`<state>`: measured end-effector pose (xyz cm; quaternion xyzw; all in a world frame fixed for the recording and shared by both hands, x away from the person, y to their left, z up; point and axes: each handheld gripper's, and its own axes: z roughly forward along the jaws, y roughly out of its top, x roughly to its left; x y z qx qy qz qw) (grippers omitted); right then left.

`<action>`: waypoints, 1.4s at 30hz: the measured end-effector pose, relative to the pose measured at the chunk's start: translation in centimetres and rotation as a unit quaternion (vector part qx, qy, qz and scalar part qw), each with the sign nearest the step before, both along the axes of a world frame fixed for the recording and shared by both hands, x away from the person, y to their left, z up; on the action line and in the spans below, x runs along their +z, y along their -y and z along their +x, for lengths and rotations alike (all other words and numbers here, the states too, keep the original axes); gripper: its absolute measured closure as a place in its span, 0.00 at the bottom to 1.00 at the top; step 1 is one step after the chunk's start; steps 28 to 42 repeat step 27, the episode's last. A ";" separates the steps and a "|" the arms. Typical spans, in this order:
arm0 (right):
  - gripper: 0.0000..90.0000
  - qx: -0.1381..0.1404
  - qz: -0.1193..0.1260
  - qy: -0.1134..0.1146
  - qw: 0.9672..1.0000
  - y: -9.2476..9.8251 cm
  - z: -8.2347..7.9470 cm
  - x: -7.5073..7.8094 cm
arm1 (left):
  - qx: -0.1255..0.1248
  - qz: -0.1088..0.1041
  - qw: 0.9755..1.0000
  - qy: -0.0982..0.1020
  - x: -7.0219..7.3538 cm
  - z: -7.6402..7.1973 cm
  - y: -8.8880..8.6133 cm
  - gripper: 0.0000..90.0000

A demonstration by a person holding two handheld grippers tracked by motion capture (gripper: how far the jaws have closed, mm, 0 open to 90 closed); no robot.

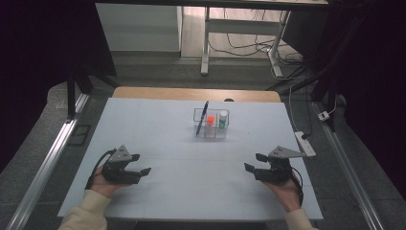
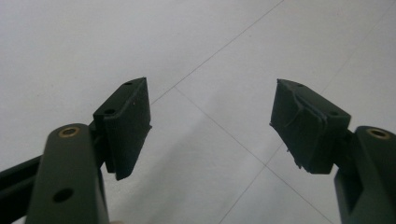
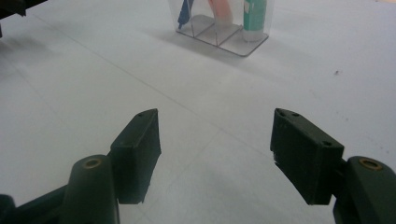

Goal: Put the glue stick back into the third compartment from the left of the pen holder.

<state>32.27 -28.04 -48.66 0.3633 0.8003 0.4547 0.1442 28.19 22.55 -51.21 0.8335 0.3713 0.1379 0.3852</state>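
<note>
Two tools: left tool and right tool are resting low over the near part of the table, well apart from each other, each one in a person's hand.
Table: white sheet is covering it, with faint seams crossing; nothing is lying between the tools.
Clear organizer: it is standing upright past the middle of the table, nearer the far edge, and is showing three compartments in the right gripper view.
Organizer handling: probably light, stiff, slick-walled plastic that is likely to slide or tip if pushed; taking it by a wall rim looks safest.
Blue pen: it is leaning in the left compartment, its top sticking well above the rim; that thin, rigid, free upper shaft is the place to pinch.
Green-and-white tube: standing in the right compartment.
Orange item: sitting in the middle compartment; its kind is unclear.
Left tool state: jaws standing wide apart, gripping nothing.
Right tool state: jaws apart, bare table between them.
</note>
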 end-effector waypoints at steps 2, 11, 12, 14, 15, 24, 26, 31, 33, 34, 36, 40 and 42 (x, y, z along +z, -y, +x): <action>0.36 0.006 -0.008 0.005 1.000 0.2 -0.3 -0.1 | 0.001 -0.001 1.000 0.000 0.0 0.0 -0.1 0.32; 0.35 0.022 -0.009 0.009 1.000 0.3 -0.4 -0.9 | -0.001 -0.002 1.000 0.002 0.0 -0.1 -0.1 0.32; 0.35 0.022 -0.010 0.011 1.000 0.3 -0.4 -0.9 | -0.001 -0.003 1.000 0.002 0.1 -0.1 -0.1 0.32; 0.35 0.020 -0.012 0.012 1.000 0.3 -0.5 -0.9 | -0.002 -0.003 1.000 0.003 0.1 -0.1 -0.2 0.32; 0.35 0.020 -0.015 0.012 1.000 0.3 -0.5 -0.9 | -0.002 -0.003 1.000 0.002 0.1 -0.1 -0.2 0.32; 0.35 0.022 -0.022 0.021 0.999 0.5 -0.5 -1.0 | -0.002 -0.002 1.000 0.002 0.0 -0.1 -0.2 0.32; 0.35 0.022 -0.023 0.022 0.999 0.5 -0.5 -1.0 | -0.003 -0.002 1.000 0.001 0.0 -0.1 -0.2 0.32; 0.35 0.022 -0.023 0.022 0.999 0.6 -0.5 -1.1 | -0.003 -0.002 1.000 0.001 0.0 -0.1 -0.1 0.32; 0.35 0.022 -0.023 0.022 0.999 0.6 -0.5 -1.1 | -0.003 -0.002 1.000 0.001 0.0 -0.1 -0.1 0.32; 0.35 0.022 -0.023 0.022 0.999 0.6 -0.5 -1.1 | -0.003 -0.002 1.000 0.001 0.0 -0.1 -0.1 0.32; 0.35 0.022 -0.023 0.022 0.999 0.6 -0.5 -1.1 | -0.003 -0.002 1.000 0.001 0.0 -0.1 -0.1 0.32; 0.35 0.022 -0.023 0.022 0.999 0.6 -0.5 -1.1 | -0.003 -0.002 1.000 0.001 0.0 -0.1 -0.1 0.32; 0.35 0.022 -0.023 0.022 0.999 0.6 -0.5 -1.1 | -0.003 -0.002 1.000 0.001 0.0 -0.1 -0.1 0.32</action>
